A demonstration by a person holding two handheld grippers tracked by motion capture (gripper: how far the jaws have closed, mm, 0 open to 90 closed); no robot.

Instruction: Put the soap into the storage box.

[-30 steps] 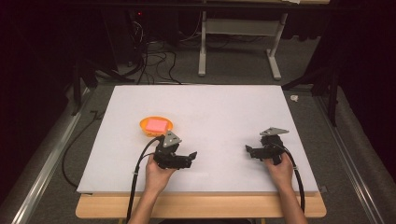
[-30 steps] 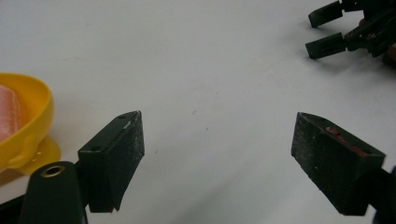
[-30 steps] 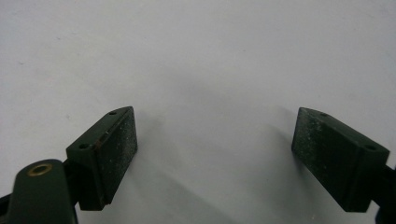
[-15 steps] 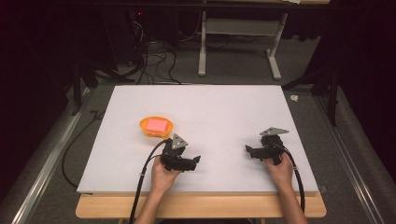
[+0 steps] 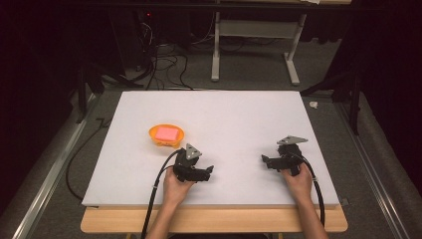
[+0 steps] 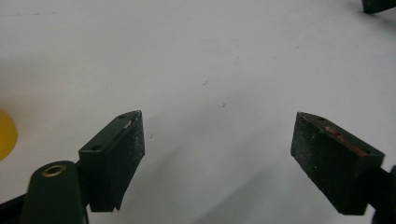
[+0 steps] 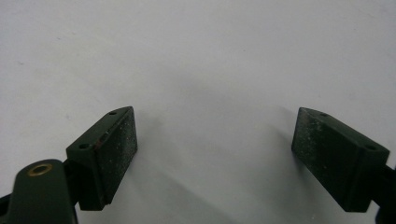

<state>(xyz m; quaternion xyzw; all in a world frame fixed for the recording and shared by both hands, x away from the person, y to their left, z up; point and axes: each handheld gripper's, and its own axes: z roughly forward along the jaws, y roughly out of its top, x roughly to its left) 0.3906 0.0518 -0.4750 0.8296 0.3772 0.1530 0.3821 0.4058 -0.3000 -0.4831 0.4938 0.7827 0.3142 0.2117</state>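
White board (image 5: pixel 239 119) covered a wooden table in a dim room, with cables on the floor behind it. Near the board's left side sat an orange bowl (image 5: pixel 166 136) with a pink block (image 5: pixel 165 133) lying in it. Just in front of the bowl, the left gripper (image 5: pixel 208 172) lay low over the board, its 2 jaws apart with nothing between them. Well to the right, the right gripper (image 5: pixel 266 161) also stood wide over bare board.
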